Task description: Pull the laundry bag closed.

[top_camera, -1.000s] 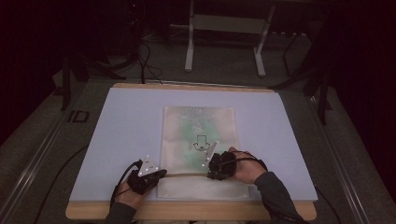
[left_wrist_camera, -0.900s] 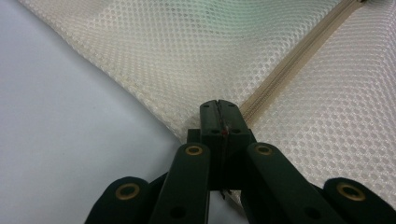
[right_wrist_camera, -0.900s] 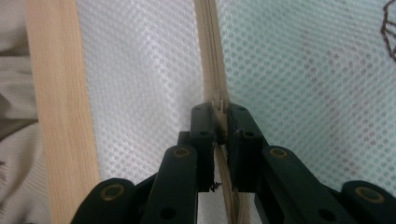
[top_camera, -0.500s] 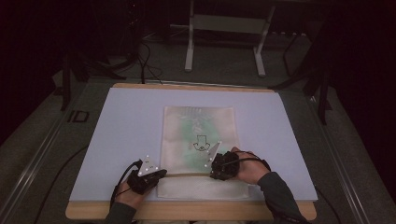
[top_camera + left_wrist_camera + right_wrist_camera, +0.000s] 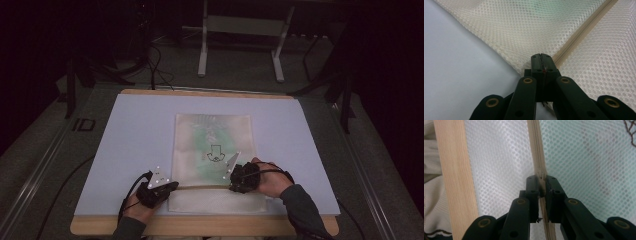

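Mesh bag (image 5: 215,150), cream, flat at centre of the pale blue mat (image 5: 135,135), long side running 12 to 6 o'clock. Green item with a dark drawn figure shows through the mesh (image 5: 216,152); figure too small to read. Zipper (image 5: 200,187) crosses the bag near its 6 o'clock end.

Left gripper (image 5: 167,187) at the bag's 7 o'clock corner, jaws pinched together on the zipper end at the bag's edge (image 5: 541,60). Right gripper (image 5: 234,184) at roughly 5 o'clock on the bag, jaws narrow, clamped on what looks like the zipper's slider (image 5: 541,185). The two sit well apart along the zipper line.

Nothing else lies on the mat; bare mat at 9 and 3 o'clock of the bag, more at 12. Wooden table edge (image 5: 200,225) just below the bag at 6 o'clock, close to both hands. A cable (image 5: 130,192) trails from the left gripper.

Beyond the table at 12 o'clock: metal stand legs (image 5: 240,50) and floor cables (image 5: 155,60). Marking "ID" (image 5: 83,125) on the floor at 9 o'clock.
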`<state>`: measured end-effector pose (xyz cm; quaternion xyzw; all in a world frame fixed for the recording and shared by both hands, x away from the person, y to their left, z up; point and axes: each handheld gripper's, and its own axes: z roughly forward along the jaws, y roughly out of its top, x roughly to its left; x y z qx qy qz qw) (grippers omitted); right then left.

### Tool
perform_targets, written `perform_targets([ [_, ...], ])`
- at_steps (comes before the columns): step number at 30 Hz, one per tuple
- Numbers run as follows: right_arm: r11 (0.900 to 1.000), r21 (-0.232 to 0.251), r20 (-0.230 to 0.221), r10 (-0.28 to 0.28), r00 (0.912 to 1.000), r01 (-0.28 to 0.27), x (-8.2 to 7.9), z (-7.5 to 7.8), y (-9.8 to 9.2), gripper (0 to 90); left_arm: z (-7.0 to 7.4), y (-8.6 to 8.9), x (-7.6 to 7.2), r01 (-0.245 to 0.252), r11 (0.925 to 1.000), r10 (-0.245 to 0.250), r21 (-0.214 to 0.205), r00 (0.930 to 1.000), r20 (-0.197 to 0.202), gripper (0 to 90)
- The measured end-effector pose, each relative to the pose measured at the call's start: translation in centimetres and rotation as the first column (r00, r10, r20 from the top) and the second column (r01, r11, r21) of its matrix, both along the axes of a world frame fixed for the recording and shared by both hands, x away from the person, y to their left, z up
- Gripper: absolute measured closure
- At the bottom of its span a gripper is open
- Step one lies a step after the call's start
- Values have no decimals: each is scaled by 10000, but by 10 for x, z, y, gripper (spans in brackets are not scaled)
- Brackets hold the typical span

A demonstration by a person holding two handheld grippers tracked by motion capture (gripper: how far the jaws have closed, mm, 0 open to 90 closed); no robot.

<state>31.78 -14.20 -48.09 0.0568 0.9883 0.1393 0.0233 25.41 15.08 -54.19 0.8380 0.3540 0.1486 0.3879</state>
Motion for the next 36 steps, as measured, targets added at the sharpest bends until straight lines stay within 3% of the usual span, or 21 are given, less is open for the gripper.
perform_targets([
  [24,9994,23,-47,-342,9994,342,2,-2,-24,821,0,0,0,-3,10000,3,-7,10000,6,895],
  [36,9971,-50,-65,-759,9971,759,2,-2,-45,821,0,0,0,-1,10000,1,-41,10000,-25,895],
])
